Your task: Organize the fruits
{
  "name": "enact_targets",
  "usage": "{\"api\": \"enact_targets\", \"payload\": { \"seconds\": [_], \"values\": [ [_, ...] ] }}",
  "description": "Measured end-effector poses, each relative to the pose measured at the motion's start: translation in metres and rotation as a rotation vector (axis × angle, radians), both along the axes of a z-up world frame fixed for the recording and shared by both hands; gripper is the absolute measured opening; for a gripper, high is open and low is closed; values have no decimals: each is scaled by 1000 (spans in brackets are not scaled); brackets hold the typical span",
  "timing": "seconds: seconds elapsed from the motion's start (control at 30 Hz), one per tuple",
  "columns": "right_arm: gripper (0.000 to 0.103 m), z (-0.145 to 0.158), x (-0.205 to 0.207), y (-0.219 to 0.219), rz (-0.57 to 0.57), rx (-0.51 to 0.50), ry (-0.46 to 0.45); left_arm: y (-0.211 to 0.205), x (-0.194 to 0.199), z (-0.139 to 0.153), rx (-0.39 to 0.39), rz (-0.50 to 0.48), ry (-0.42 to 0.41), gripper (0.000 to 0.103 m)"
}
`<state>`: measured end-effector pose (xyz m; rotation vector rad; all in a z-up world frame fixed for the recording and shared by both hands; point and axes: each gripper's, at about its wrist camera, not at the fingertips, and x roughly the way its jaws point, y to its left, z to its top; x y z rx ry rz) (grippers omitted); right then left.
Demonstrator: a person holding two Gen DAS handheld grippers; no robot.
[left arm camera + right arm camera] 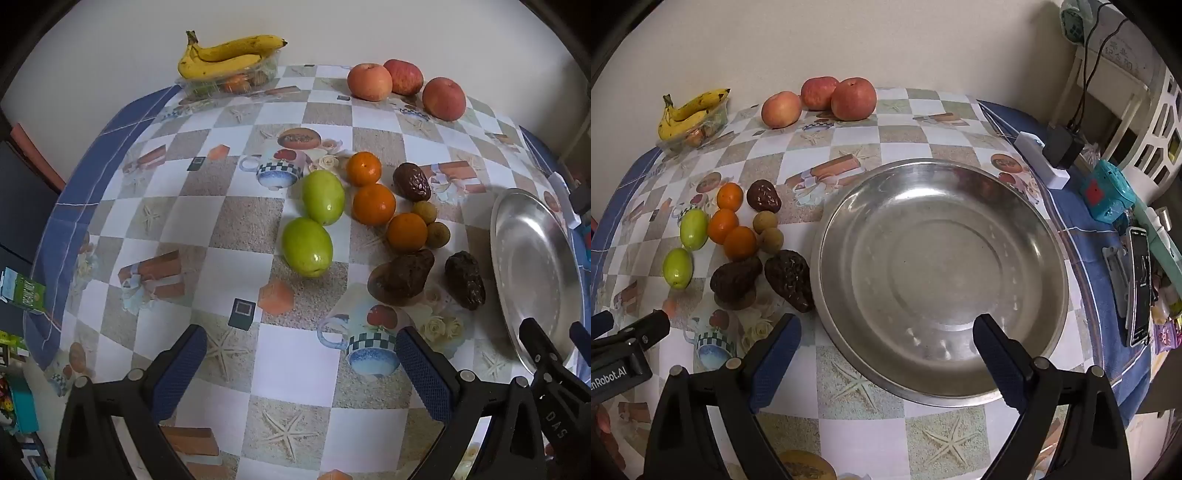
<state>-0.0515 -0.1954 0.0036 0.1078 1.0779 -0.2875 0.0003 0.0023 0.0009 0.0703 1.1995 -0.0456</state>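
At the bottom of each wrist view the blue pads stand wide apart with nothing between them: the left gripper [299, 363] hangs over bare cloth, the right gripper [886, 349] over the near rim of the empty steel dish [1049, 236]; nothing is sorted yet, so the first pick looks like the step in hand, and it would go best if the left jaws came straight down astride one fruit at the edge of the cluster, closing gently so round pieces do not roll; just beyond, mid-frame in the left view, lie two wrinkled dark fruits [402, 277], two glossy green ones [307, 246], three oranges [373, 204] in a row and two small tan balls [438, 233], mostly touching; farther, three red-yellow apples [369, 82] upper right; bananas [225, 55], speckled, top a clear tray upper left.
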Motion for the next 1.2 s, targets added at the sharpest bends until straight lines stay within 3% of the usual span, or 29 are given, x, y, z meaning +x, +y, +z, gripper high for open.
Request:
{"api": "enact_targets", "payload": {
  "seconds": [0.2, 0.53, 1.2],
  "values": [
    [94, -1, -1, -2, -7, 5, -10, 2, 1, -10, 4, 1, 43, 103],
    [94, -4, -1, 1, -9, 12, -12, 2, -1, -11, 17, -24, 9, 103],
    [94, -6, 0, -1, -17, 19, -12, 4, 0, -15, 21, -11, 32, 103]
  ]
}}
